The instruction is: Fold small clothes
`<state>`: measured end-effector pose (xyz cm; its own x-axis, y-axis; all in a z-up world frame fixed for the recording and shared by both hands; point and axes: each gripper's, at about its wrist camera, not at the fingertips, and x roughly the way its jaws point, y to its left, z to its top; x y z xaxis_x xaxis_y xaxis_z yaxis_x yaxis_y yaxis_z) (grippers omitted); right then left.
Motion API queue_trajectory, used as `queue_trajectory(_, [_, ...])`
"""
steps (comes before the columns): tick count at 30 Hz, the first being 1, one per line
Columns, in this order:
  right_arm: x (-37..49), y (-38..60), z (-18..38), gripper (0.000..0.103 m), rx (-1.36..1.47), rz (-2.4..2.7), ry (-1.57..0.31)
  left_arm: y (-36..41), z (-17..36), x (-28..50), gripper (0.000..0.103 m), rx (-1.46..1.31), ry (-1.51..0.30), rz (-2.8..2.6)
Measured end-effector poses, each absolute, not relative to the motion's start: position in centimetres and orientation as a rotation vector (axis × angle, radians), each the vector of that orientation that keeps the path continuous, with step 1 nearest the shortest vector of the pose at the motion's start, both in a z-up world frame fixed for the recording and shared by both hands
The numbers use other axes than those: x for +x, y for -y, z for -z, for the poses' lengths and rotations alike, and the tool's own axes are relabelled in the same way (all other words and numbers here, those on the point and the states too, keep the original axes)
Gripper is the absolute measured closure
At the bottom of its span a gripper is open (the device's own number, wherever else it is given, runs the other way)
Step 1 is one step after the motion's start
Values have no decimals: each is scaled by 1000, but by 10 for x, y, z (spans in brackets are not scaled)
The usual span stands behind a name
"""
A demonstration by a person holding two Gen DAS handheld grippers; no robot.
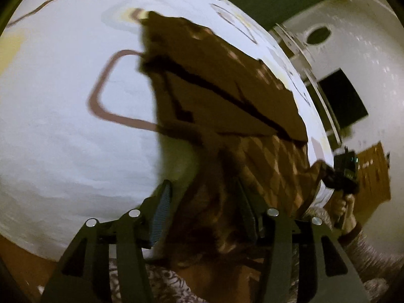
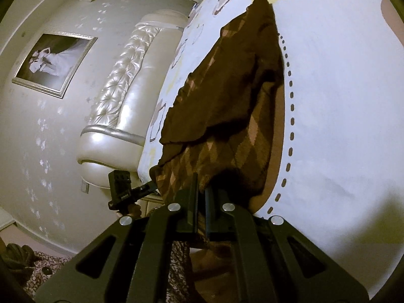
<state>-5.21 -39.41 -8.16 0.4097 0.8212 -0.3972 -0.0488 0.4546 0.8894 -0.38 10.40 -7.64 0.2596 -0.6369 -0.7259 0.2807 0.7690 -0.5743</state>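
Brown garment (image 2: 227, 96) — bed (image 2: 341, 101) beneath

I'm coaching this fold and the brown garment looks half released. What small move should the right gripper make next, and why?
Probably open the right gripper and let go. The left gripper already stands open, no longer pinching the brown patterned garment, which lies doubled over on the white bed sheet; only the right's shut jaws still pinch its near edge.
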Motion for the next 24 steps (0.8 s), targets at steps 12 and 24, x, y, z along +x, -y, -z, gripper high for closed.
queue_trajectory(12, [-49,389,65,100,931,-688,-954,-119,49,3,99,-521,-1059,665])
queue_trajectory(24, [6,418,88,100,1041,-514,-900,-112,56,111,100,-608,-1068,506])
